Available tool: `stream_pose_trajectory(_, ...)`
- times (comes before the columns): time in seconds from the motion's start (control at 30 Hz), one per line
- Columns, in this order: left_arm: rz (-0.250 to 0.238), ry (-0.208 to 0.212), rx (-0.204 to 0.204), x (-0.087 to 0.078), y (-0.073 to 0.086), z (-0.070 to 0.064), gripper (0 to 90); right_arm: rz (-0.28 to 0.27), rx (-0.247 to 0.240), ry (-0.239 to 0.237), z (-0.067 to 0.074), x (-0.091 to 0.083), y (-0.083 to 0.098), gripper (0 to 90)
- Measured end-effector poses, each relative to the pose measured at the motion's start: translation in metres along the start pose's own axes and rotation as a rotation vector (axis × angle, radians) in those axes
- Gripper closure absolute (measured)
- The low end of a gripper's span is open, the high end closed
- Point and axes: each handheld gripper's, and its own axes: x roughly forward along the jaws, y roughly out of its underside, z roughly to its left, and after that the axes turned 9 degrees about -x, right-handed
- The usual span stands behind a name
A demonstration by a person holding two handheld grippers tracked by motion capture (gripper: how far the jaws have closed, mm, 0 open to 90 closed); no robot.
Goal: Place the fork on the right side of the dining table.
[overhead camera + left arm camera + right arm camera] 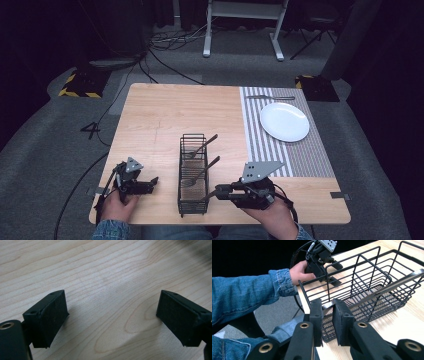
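Note:
A black wire basket (193, 172) stands upright near the table's front middle, with two metal utensils (202, 146) leaning in it, handles up to the right. My right gripper (215, 194) is at the basket's near right corner. In the right gripper view its jaws (327, 306) are shut on the flat handle of a third metal utensil (387, 286), which slants across the basket's (372, 282) top wires. My left gripper (149, 183) rests at the front left. Its jaws (112, 315) stand wide open over bare wood, holding nothing.
A striped placemat (305, 155) covers the table's right side, with a white plate (284, 121) on it and a knife (270, 97) lying beyond the plate. The person's sleeve and hand (298, 271) hold the left gripper (322, 262) past the basket. Bare wood (165, 115) lies behind the basket.

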Motion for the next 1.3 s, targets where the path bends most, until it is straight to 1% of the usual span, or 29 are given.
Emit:
stream_pose_trajectory(0.1,0.001,0.0,0.003,0.0,0.0,0.0,10.0,0.008,-0.012,0.006,0.001,-0.001,-0.002,78.7)
stream_pose_trajectory(0.4,0.001,0.0,0.003,0.0,0.0,0.0,10.1,0.006,-0.022,0.013,0.004,-0.003,-0.004,79.4)
stream_pose_trajectory(0.43,0.001,0.0,0.003,0.0,0.0,0.0,10.1,0.006,-0.031,0.023,0.004,-0.004,-0.005,84.1)
stream_pose_trajectory(0.47,0.001,0.0,0.003,0.0,0.0,0.0,10.1,0.003,-0.037,0.028,0.005,-0.005,-0.006,86.0)
stream_pose_trajectory(0.5,0.001,0.0,0.003,0.0,0.0,0.0,10.1,-0.004,-0.037,0.025,0.005,-0.006,-0.006,86.1)
stream_pose_trajectory(0.53,0.001,0.0,0.003,0.0,0.0,0.0,10.1,-0.002,-0.04,0.035,0.004,-0.006,-0.007,86.2)
stream_pose_trajectory(0.57,0.0,-0.001,0.003,0.0,0.0,0.0,10.1,-0.005,-0.037,0.027,0.004,-0.006,-0.007,86.2)
stream_pose_trajectory(0.67,0.001,0.0,0.003,0.0,0.0,0.0,10.0,-0.009,-0.036,0.026,0.004,-0.006,-0.007,86.3)
stream_pose_trajectory(0.83,0.003,-0.001,0.006,0.0,0.0,0.0,10.1,-0.035,-0.044,0.037,0.003,-0.01,-0.009,86.8)
stream_pose_trajectory(0.97,0.002,-0.001,0.006,0.0,0.0,0.0,10.0,-0.06,-0.028,0.022,-0.001,-0.013,-0.011,87.0)
stream_pose_trajectory(1.1,0.002,-0.001,0.006,0.0,0.0,0.0,10.0,-0.083,-0.028,0.028,-0.003,-0.019,-0.015,87.0)
stream_pose_trajectory(1.27,0.003,-0.001,0.006,0.0,0.0,0.0,10.1,-0.107,-0.038,0.049,-0.003,-0.026,-0.021,87.1)
stream_pose_trajectory(1.3,0.003,-0.001,0.006,0.0,0.0,0.0,10.1,-0.121,-0.041,0.054,-0.003,-0.03,-0.024,87.1)
